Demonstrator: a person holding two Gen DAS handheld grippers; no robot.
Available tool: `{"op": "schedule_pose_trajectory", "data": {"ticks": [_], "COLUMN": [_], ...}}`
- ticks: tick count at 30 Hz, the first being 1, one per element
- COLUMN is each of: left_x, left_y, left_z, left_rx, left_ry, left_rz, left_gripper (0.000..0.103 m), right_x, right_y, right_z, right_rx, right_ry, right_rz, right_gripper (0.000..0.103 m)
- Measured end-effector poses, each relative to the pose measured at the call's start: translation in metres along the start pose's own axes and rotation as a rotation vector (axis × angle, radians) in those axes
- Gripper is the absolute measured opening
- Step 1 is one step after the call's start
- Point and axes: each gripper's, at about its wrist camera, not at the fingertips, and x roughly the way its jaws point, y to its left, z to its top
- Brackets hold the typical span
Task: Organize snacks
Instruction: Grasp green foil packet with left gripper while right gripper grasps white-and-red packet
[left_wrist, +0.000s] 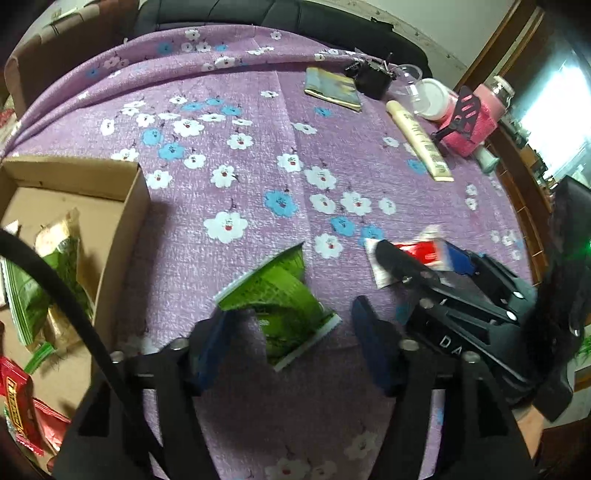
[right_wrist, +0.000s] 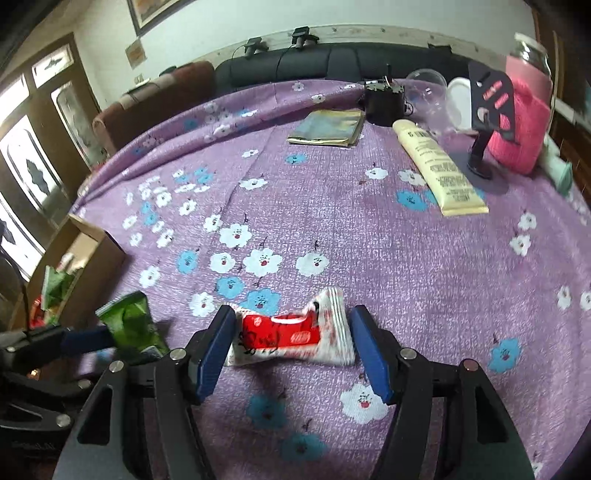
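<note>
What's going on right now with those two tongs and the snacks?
Left tongs open around green packet. Right tongs open around red packet, pads not pressing. Box already holds snacks. Nothing in the way.

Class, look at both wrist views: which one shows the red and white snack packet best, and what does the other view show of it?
The right wrist view. There the red and white packet lies whole on the cloth, centred between the right gripper and its open jaws. The left wrist view shows it small, blurred and partly hidden behind the right gripper's finger.
</note>
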Motion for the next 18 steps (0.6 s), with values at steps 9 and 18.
{"op": "schedule_pose_trajectory", "data": {"ticks": [9,18], "left_x": [-0.006,-0.044], "left_y": [0.010,0.000], "left_z": [-0.005,-0.028], "left_rx": [-0.003,0.043], "left_ry": [-0.022,-0.063], "left_rz": [-0.028,-0.047], "left_gripper": [0.036,0.035], "right_x": [-0.022,-0.081], "right_y": [-0.003,-0.011], "right_z": [-0.012,-0.041], "right_rx": [0.012,0.115], "right_ry": [-0.039,-0.124], "right_rz": [0.022,0.114], "right_gripper": [0.016,0.016]}}
